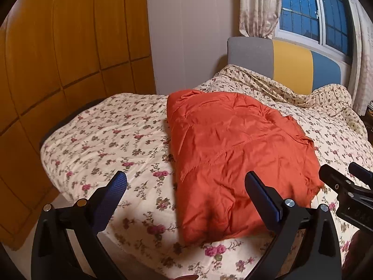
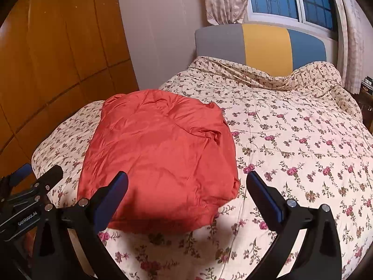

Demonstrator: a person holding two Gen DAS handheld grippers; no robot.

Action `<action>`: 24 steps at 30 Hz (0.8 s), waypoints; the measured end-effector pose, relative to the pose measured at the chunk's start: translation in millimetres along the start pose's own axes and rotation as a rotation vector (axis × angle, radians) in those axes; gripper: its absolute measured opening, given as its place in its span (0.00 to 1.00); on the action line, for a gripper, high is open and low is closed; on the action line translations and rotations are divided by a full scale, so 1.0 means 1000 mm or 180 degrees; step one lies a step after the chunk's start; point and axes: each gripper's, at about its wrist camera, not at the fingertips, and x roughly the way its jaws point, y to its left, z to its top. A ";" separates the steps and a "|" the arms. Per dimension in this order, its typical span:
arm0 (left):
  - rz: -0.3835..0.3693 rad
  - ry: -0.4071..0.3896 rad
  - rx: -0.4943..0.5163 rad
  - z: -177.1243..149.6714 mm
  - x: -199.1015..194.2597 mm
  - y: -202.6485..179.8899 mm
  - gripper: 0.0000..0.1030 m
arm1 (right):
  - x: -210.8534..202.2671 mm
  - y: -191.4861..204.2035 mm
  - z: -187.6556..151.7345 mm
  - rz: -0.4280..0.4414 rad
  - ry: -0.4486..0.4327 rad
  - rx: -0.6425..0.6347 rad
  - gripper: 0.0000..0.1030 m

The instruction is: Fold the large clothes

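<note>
An orange padded garment (image 1: 233,154) lies folded into a compact rectangle on the floral bedspread (image 1: 105,140). It also shows in the right wrist view (image 2: 163,154). My left gripper (image 1: 186,186) is open and empty, held above the near end of the garment, its right finger over the cloth. My right gripper (image 2: 187,186) is open and empty above the garment's near right corner. The right gripper shows at the right edge of the left wrist view (image 1: 345,177), and the left gripper shows at the left edge of the right wrist view (image 2: 39,173).
The bed (image 2: 291,140) has a grey, yellow and blue headboard (image 2: 263,44) under a window (image 2: 291,0) with curtains. A wooden wardrobe (image 1: 58,58) stands along the bed's left side. The bedspread is rumpled near the headboard.
</note>
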 end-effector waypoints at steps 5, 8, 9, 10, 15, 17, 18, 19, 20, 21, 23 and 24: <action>-0.0047 -0.0022 -0.0005 -0.001 -0.011 -0.001 0.97 | -0.006 -0.002 -0.001 -0.0048 -0.0050 -0.0034 0.98; -0.0058 -0.0020 -0.0009 -0.002 -0.013 -0.001 0.97 | -0.010 -0.003 -0.001 -0.0024 -0.0073 -0.0022 0.98; -0.0065 -0.0021 -0.0009 -0.002 -0.014 -0.001 0.97 | -0.010 -0.003 0.000 -0.0020 -0.0082 -0.0030 0.98; -0.0061 -0.0017 -0.0002 -0.003 -0.015 -0.002 0.97 | -0.011 -0.003 -0.001 -0.0018 -0.0084 -0.0034 0.98; -0.0072 0.0019 -0.0024 -0.005 -0.015 -0.002 0.97 | -0.013 -0.001 -0.001 0.0021 -0.0102 -0.0042 0.98; -0.0086 0.0032 -0.0039 -0.005 -0.014 -0.001 0.97 | -0.013 -0.001 -0.001 0.0024 -0.0106 -0.0041 0.98; -0.0078 0.0036 -0.0041 -0.006 -0.014 -0.001 0.97 | -0.013 -0.001 -0.001 0.0023 -0.0103 -0.0040 0.98; -0.0079 0.0039 -0.0039 -0.006 -0.013 0.000 0.97 | -0.013 -0.002 -0.001 0.0026 -0.0101 -0.0038 0.98; -0.0080 0.0039 -0.0033 -0.006 -0.012 0.000 0.97 | -0.013 -0.002 -0.001 0.0027 -0.0098 -0.0035 0.98; -0.0075 0.0036 -0.0033 -0.006 -0.012 0.000 0.97 | -0.013 -0.002 -0.001 0.0024 -0.0095 -0.0035 0.98; -0.0069 0.0034 -0.0022 -0.007 -0.012 -0.001 0.97 | -0.013 -0.002 -0.001 0.0015 -0.0084 -0.0031 0.98; -0.0074 0.0033 -0.0019 -0.007 -0.012 -0.001 0.97 | -0.013 -0.002 -0.002 0.0021 -0.0084 -0.0024 0.98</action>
